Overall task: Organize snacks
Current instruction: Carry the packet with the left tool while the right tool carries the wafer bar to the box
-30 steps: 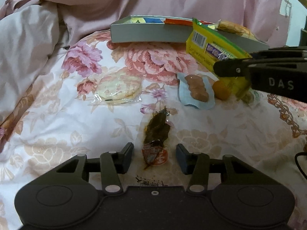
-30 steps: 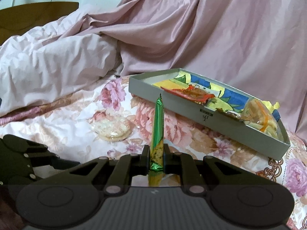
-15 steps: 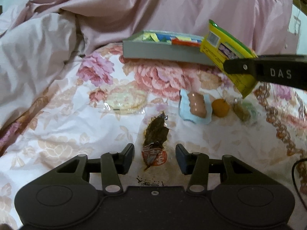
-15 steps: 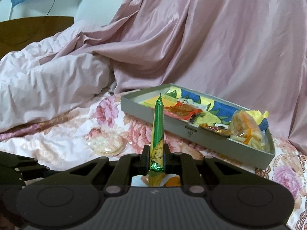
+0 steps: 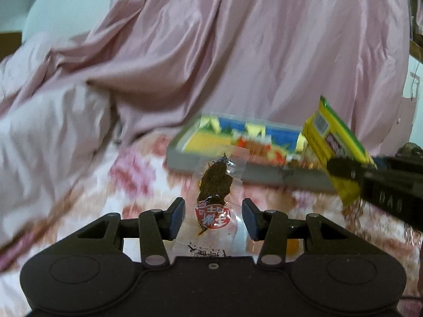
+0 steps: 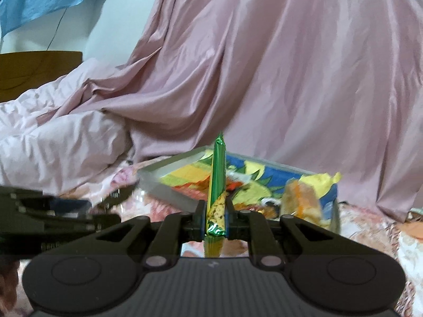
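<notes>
A clear packet with a dark dried snack and a red label (image 5: 214, 190) stands between the fingers of my left gripper (image 5: 212, 215). It hangs off the bed in front of the grey tray (image 5: 238, 175), held by its clear edges with the fingers set wide. My right gripper (image 6: 215, 222) is shut on a green and yellow packet (image 6: 218, 174), seen edge-on and pointing up. In the left wrist view that yellow packet (image 5: 333, 142) hangs at the right in the right gripper (image 5: 337, 167), level with the tray's near right end. The tray (image 6: 169, 194) has a colourful lining.
Red wrappers (image 5: 253, 145) and a clear bag of orange snacks (image 6: 301, 200) lie in the tray. A small orange item (image 5: 292, 243) shows on the floral bedspread (image 5: 132, 185) under the left gripper. Pink bedding (image 6: 264, 92) is heaped behind the tray and at the left.
Both grippers have risen and moved toward the tray. The dark snack packet came up off the bed with the left gripper. The yellow packet stays clamped in the right one.
</notes>
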